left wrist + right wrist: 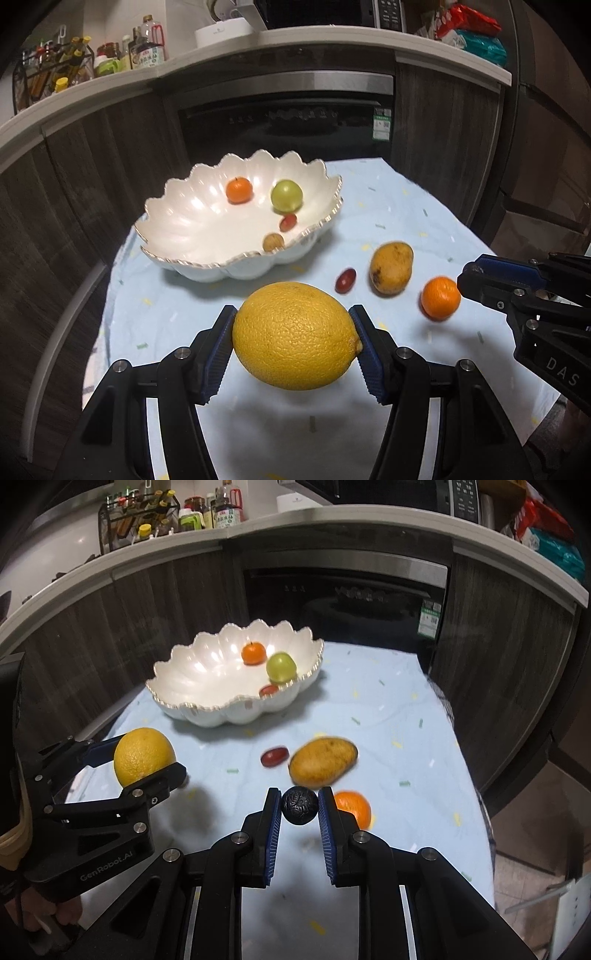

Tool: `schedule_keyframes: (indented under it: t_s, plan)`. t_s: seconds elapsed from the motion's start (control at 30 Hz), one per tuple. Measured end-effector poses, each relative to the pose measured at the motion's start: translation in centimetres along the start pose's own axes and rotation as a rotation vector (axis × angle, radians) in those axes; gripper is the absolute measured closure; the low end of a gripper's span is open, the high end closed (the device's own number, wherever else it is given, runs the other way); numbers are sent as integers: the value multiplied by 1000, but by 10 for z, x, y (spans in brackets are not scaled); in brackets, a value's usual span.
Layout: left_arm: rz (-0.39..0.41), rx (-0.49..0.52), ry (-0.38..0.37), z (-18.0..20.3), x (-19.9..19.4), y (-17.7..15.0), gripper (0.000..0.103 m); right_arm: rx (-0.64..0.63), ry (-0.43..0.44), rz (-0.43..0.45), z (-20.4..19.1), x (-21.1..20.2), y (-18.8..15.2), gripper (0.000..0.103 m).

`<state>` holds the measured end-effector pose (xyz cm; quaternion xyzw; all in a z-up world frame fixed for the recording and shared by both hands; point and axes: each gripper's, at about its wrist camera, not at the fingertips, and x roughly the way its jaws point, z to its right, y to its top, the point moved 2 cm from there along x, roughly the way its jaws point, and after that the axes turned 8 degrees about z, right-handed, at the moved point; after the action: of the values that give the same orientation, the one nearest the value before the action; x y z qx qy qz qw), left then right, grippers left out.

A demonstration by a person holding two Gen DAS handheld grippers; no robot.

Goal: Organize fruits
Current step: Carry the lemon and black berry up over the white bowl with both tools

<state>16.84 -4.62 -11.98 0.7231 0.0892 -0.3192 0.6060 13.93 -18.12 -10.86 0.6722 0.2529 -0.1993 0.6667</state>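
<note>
Pretty dim kitchen, but light from above blows out glare patches inside the white bowl (192,221) and drops soft shadows under the fruit on the tablecloth (406,206). Heavy fisheye bends the counter (332,517) behind the bowl, corners go black, and everything looks slightly smeared.

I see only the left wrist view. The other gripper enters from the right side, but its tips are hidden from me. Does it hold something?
Observer: Yes. The right gripper is shut on a small dark ball with a patterned surface.
Operator: So it did not take the orange beside it?
Observer: No. The orange lies on the cloth beyond one finger, partly hidden by it.
</note>
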Motion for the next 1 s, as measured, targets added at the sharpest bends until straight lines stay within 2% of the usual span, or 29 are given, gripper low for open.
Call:
schedule_keyframes:
  t_s: [0.6,1.0]
  plan:
    - [76,-61,66,-41,-6,43,43,-39,26,98,-20,13,61,81]
    - [93,-103,93,-65,12,63,43,-48,28,123,-26,39,92,81]
